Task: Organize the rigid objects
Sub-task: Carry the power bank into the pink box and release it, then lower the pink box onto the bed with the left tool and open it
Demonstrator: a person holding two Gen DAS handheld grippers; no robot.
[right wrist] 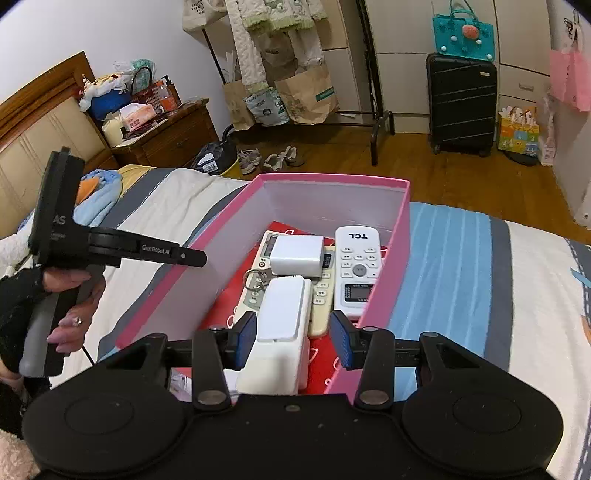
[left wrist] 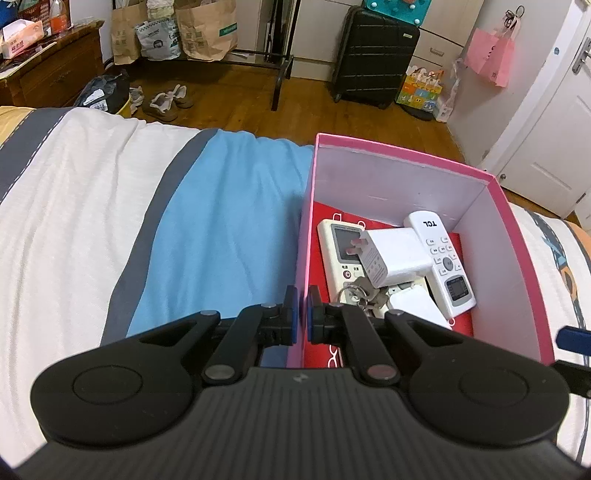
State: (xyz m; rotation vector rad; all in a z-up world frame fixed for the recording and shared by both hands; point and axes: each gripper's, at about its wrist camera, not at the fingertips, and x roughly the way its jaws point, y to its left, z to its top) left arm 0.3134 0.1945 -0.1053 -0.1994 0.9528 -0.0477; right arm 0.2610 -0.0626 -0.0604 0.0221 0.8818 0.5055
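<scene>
Pink box [left wrist: 517,206] sits on the bed, white inside, a red sheet [right wrist: 229,299] lining its floor.

Left gripper [left wrist: 303,310]: blue pads pressed together on the box's left wall, one pad outside, one inside, pinching the pink cardboard [left wrist: 301,258] near its close end. In the right wrist view the same tool [right wrist: 110,251] shows from the side, held by a hand [right wrist: 70,295] in a dark sleeve.

Right gripper [right wrist: 293,339]: jaws spread partway over the near end of the box. A white rectangular block [right wrist: 280,332] lies between the pads; the left pad looks right against its side, the right pad stands clear of it. Not a grip.

Contents, all inside the box:
- white TCL remote [right wrist: 355,269] along the right wall, buttons up
- cream remote [right wrist: 258,291] lying beside it, partly covered
- white plug adapter [right wrist: 297,254] resting on the cream remote
- key ring with keys [left wrist: 360,291] just in front of the adapter, touching it

Bedding: blue stripe [left wrist: 221,229], grey band, white beyond. Black suitcase [left wrist: 373,55] and paper bags [left wrist: 207,29] stand on the wooden floor past the bed
</scene>
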